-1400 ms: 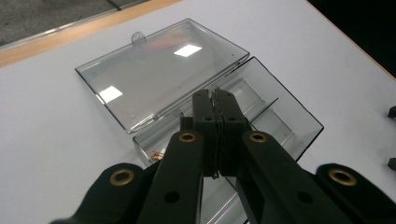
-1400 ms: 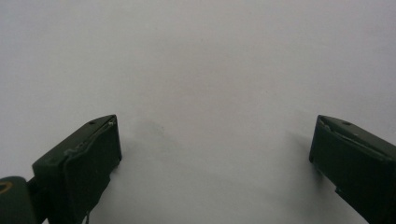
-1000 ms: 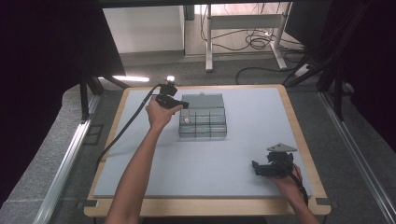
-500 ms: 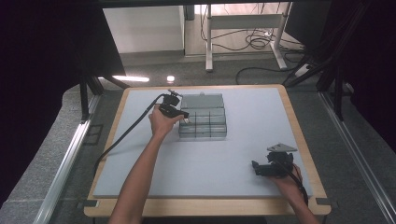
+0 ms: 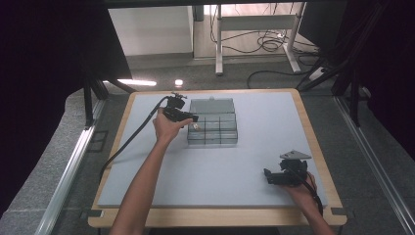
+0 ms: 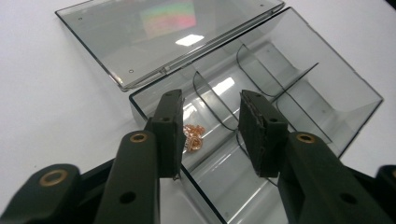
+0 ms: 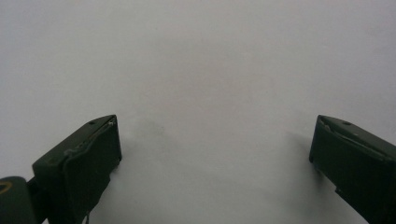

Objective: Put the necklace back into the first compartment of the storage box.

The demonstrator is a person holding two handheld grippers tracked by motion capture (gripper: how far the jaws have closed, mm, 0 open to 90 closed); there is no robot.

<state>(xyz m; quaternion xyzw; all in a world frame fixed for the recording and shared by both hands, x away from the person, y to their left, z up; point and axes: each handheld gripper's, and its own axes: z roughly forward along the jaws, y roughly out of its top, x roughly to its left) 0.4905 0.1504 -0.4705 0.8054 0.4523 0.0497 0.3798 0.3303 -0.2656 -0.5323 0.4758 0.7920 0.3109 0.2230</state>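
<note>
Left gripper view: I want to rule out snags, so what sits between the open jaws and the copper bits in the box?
Only the clear box wall; left gripper stands open above copper bits.

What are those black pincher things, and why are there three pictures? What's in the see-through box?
A person sits at a table and holds a black pinching tool in each hand. One picture comes from a camera up high. The other two come from small cameras riding on the tools, so you look along their black jaws. The left gripper hovers open over a clear plastic box with its lid flipped back. One compartment holds small copper-coloured bits; what they are is too small to tell. The right gripper waits open near the table's edge, holding nothing.
</note>
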